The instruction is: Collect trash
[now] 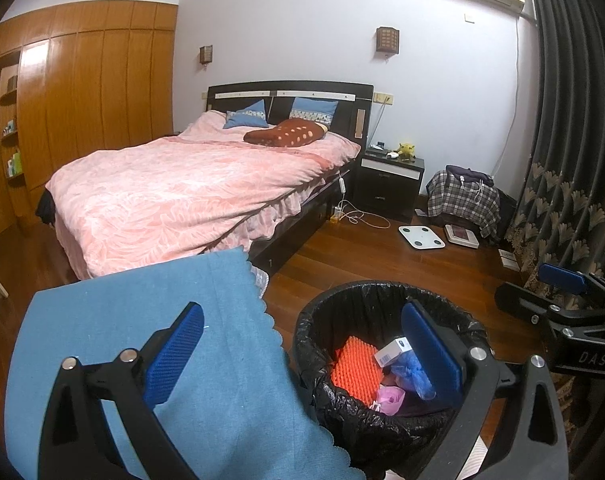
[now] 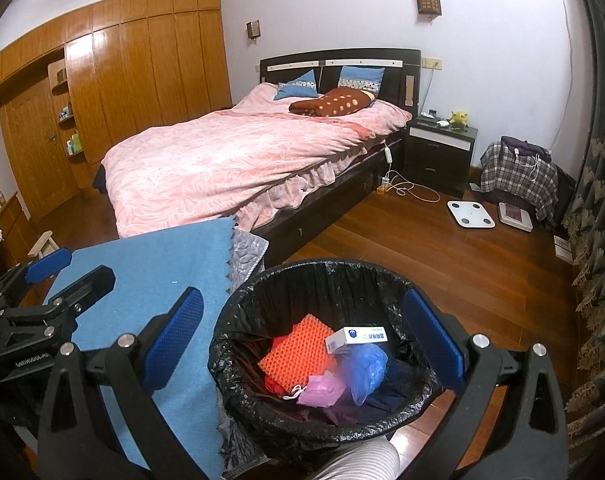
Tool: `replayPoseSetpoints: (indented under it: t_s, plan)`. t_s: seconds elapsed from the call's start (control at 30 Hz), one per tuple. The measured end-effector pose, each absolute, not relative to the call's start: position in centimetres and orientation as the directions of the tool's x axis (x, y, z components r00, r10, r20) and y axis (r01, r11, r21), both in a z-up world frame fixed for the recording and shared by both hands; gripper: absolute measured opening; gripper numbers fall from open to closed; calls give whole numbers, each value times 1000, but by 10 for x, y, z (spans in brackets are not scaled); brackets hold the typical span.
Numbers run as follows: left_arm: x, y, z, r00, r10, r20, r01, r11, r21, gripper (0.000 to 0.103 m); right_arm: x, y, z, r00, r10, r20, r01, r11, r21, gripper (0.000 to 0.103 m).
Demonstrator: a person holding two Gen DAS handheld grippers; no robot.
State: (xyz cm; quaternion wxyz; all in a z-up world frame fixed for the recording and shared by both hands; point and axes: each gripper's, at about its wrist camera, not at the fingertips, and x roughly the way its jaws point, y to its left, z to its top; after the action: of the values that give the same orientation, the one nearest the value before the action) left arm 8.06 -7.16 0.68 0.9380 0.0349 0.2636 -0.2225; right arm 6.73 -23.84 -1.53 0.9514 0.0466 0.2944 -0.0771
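1. I am holding both tools over the bin (image 2: 322,280): left tool (image 1: 302,356) and right tool (image 2: 310,344) both spread wide, gripping nothing.
2. Trash is lying inside the bin: orange pad (image 2: 298,350), white box (image 2: 356,338), blue bag (image 2: 366,368), pink scrap (image 2: 322,390).
3. Blue cloth (image 2: 154,280) is covering the desk just left of the bin; I am seeing no loose trash on it.
4. Judgement: collecting looks nearly done. Before closing either tool, I am checking the floor beside the bin and keeping fingers off the liner.
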Motion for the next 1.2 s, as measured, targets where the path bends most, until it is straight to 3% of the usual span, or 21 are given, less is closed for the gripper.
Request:
replayPoseSetpoints:
  t_s: [1.2]
  plan:
    - [81,-70,6,760,-399,-514,435,899,-55,97,68,-238,-14,813,-119,-570,175,984,43,97]
